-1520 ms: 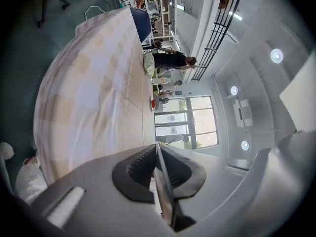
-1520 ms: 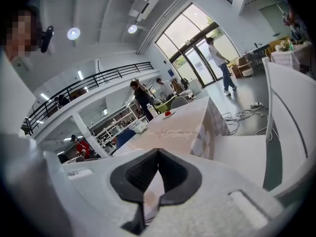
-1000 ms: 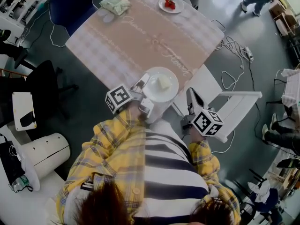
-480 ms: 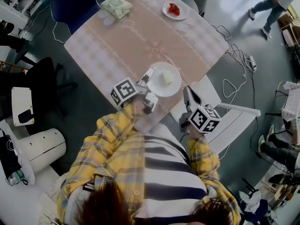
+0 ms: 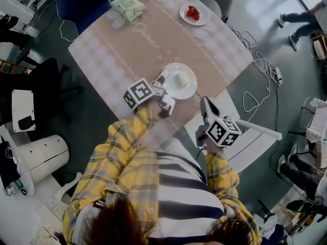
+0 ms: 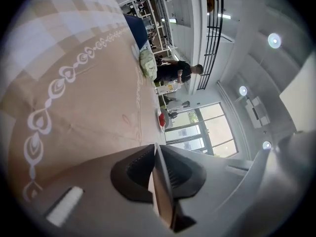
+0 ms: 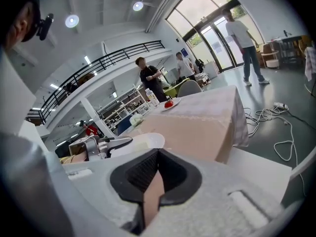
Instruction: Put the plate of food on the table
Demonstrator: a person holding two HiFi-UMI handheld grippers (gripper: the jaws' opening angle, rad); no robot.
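The left gripper (image 5: 164, 90) is clenched on the near rim of the white plate (image 5: 188, 89). In the left gripper view its dark ribbed pads (image 6: 140, 169) press together on a thin pale edge. The cube (image 5: 139, 93) on top of the tool carries black-and-white square markers. The left forearm, in a yellow plaid sleeve (image 5: 125, 137), reaches forward across the near edge of the table (image 5: 153, 40).

The plate sits over the tablecloth just inside that near edge, with a pale block of food (image 5: 181, 78) at its middle. Whether its base rests on the cloth cannot be told from the head view. In the right gripper view it lies level with the tabletop, with the left tool's fingers at its rim. Cursive white script (image 5: 140, 27) and scrolled borders run through the beige cloth, but the lettering is too small to read.

At the far side lie a green packet (image 5: 127, 6) and a small plate of red fruit (image 5: 194, 13), well apart from the held plate.

The right gripper (image 5: 206, 105) is closed and holds nothing, its pads (image 7: 143, 174) meeting with only a sliver between them. It hangs off the table's near corner, jaws aimed forward, marker cube (image 5: 223, 131) toward the body. The right arm is bent and kept close to the striped shirt (image 5: 184, 188).
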